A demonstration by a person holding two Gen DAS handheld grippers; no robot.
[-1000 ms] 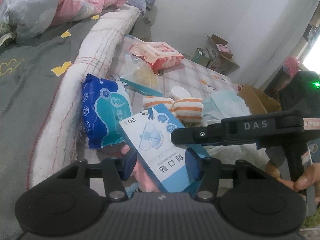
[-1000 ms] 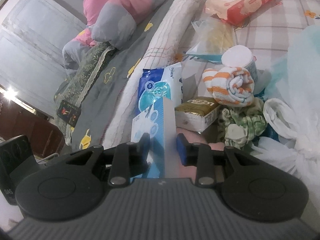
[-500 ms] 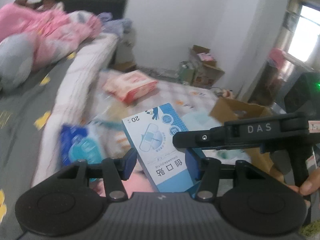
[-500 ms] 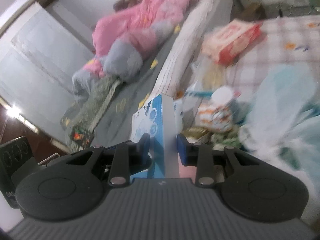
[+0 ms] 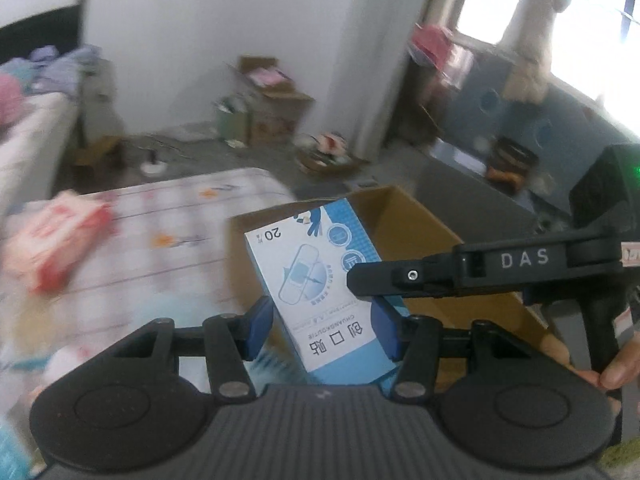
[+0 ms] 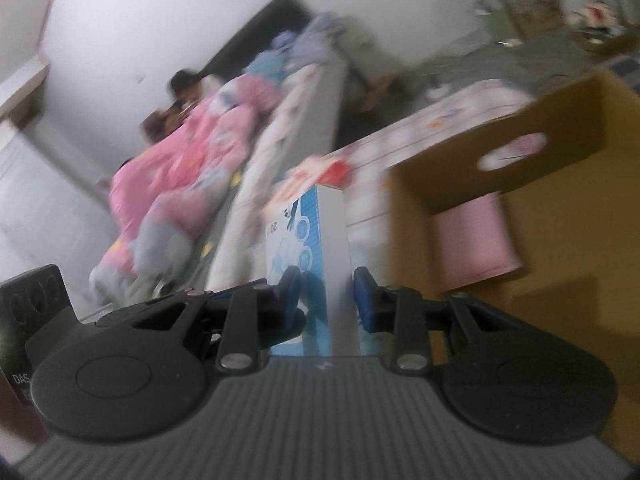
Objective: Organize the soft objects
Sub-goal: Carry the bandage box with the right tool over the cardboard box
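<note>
Behind the blue box [image 5: 320, 280], the cardboard carton's [image 5: 420, 236] floor stays hidden.

Blue-and-white plaster box [image 5: 316, 292]: lower end hidden behind the gripper housing in both wrist views; small print under the large characters too fine to read.

Cardboard box [image 6: 560, 216]: right side cut off at 3 o'clock in the right wrist view; in the left wrist view its near wall is covered by the plaster box and the other gripper's finger. Floor mostly unseen.

Pink item [image 6: 472, 236] inside it: smeared; kind cannot be told.

Red-and-white pack [image 5: 52, 240] at 9 o'clock: motion-blurred, printing illegible.

Bedding [image 6: 180, 184]: pink and grey mass, blurred.

Hand [image 5: 616, 368] at 4 o'clock: only fingertips show, rest cut off.
</note>
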